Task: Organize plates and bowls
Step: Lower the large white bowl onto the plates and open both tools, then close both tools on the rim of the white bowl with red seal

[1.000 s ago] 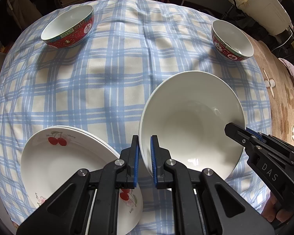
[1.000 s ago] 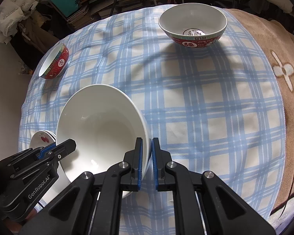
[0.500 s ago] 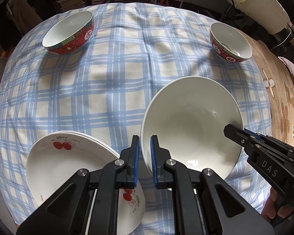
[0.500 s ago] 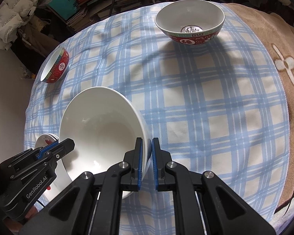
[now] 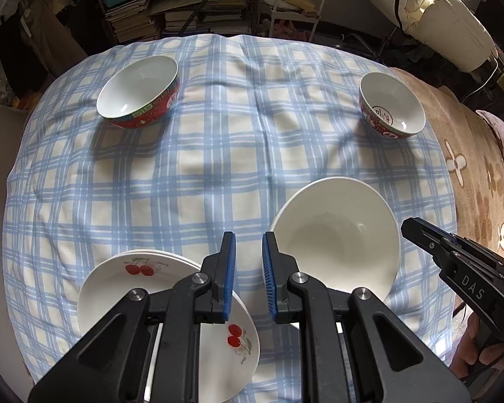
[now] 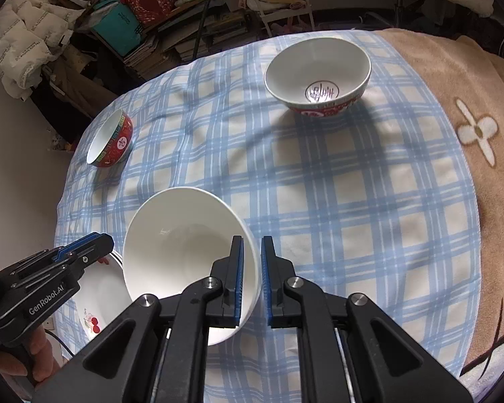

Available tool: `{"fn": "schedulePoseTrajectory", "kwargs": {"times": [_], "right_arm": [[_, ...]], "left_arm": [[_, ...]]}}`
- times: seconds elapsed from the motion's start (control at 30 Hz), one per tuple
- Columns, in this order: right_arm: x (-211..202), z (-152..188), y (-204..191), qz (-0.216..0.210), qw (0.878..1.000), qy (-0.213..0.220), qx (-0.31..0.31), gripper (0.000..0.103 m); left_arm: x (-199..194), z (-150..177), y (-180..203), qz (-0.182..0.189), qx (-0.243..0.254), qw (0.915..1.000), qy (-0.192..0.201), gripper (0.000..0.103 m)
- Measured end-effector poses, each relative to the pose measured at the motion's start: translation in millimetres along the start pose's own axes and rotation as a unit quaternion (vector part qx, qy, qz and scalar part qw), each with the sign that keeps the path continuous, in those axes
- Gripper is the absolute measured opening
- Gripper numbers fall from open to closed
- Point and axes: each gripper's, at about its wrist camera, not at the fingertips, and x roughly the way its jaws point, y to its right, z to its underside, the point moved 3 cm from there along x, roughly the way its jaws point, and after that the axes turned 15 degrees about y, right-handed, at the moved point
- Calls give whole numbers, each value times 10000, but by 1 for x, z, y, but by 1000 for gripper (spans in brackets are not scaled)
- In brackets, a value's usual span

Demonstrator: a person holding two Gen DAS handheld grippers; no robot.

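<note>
A plain white bowl (image 6: pixel 184 252) hangs tilted over the checked tablecloth (image 6: pixel 336 201), and my right gripper (image 6: pixel 252 268) is shut on its right rim. In the left wrist view that bowl (image 5: pixel 336 245) lies just right of my left gripper (image 5: pixel 248 268), whose jaws are opening with only cloth showing between them. A stack of white cherry-print plates (image 5: pixel 117 288) rests below and left of the left gripper. Two red-and-white bowls stand at the far side, one on the left (image 5: pixel 137 97) and one on the right (image 5: pixel 391 105).
A brown flowered blanket (image 5: pixel 470 168) covers the surface to the right of the cloth. Shelves of books and boxes (image 5: pixel 184 6) stand beyond the far edge. A person's hand (image 5: pixel 470 359) holds the right gripper's handle.
The left gripper's jaws have parted and come off the white bowl's rim. Both grippers have risen, so more of the table shows. The right gripper still holds the bowl.
</note>
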Motion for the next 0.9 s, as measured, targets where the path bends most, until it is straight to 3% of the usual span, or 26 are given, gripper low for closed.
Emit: {"fn": "schedulePoseTrajectory", "kwargs": {"times": [0.1, 0.13, 0.17, 0.23, 0.33, 0.37, 0.47, 0.5, 0.67, 0.9], "right_arm": [[-5, -12, 2, 70, 9999, 119, -82, 15], [-6, -16, 4, 119, 9998, 142, -83, 23], [-6, -20, 7, 172, 9997, 165, -81, 37], [-8, -30, 13, 245, 9993, 269, -83, 55], [-10, -44, 21, 205, 9989, 398, -130, 63], [-10, -50, 23, 171, 9988, 446, -132, 69], [-11, -65, 32, 78, 9982, 585, -99, 91], [-12, -71, 35, 88, 9978, 655, -110, 92], [-4, -96, 51, 167, 9968, 768, -135, 101], [14, -122, 78, 330, 9961, 807, -110, 101]], "left_arm": [[-4, -13, 5, -7, 54, 10000, 73, 17], [-4, -17, 8, -18, 86, 9999, 87, 20], [-4, -21, 11, -48, 121, 9999, 77, 24], [-4, -29, 16, -59, 165, 9998, 49, 47], [-6, -44, 24, -148, 272, 9992, 265, 54], [-5, -48, 27, -188, 319, 9989, 301, 55], [1, -61, 35, -277, 444, 9980, 356, 78], [3, -66, 37, -335, 489, 9974, 420, 83], [18, -88, 55, -562, 841, 9930, 606, 89], [45, -109, 78, -319, 979, 9917, 768, 89]]}}
